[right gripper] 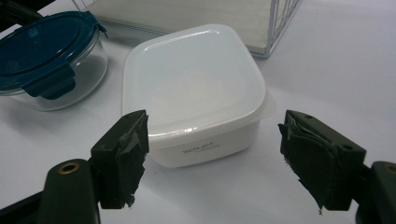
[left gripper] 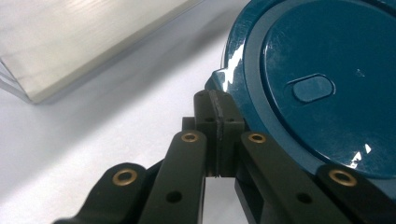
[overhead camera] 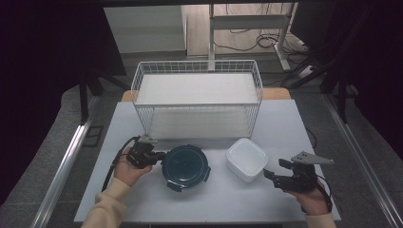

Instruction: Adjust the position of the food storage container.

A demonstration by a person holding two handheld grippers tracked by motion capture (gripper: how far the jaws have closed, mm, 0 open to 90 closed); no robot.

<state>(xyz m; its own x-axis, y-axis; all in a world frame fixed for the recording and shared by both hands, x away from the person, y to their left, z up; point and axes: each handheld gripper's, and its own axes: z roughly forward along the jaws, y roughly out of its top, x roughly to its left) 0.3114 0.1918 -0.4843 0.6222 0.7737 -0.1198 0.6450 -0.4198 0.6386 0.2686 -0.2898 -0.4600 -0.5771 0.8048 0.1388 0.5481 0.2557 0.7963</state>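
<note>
A round glass container with a dark teal clip lid (overhead camera: 185, 166) sits at the middle of the white table. My left gripper (overhead camera: 159, 156) lies level at its left side. Its jaws are shut, pad against pad, with the tips (left gripper: 218, 112) right at a side latch of the teal lid (left gripper: 322, 88). A white square plastic container (overhead camera: 246, 159) with its lid on stands to the right. My right gripper (overhead camera: 276, 168) is just right of it, open. The white container (right gripper: 196, 79) stands a little ahead of the pads of my right gripper (right gripper: 215, 144), untouched. The round container (right gripper: 46, 56) shows at the upper left.
A white wire basket (overhead camera: 138, 90) with a pale liner stands at the back of the table, close behind both containers; its corner (right gripper: 280, 28) is near the white container. The table's front strip (overhead camera: 214, 204) is bare. Table legs and cables lie beyond.
</note>
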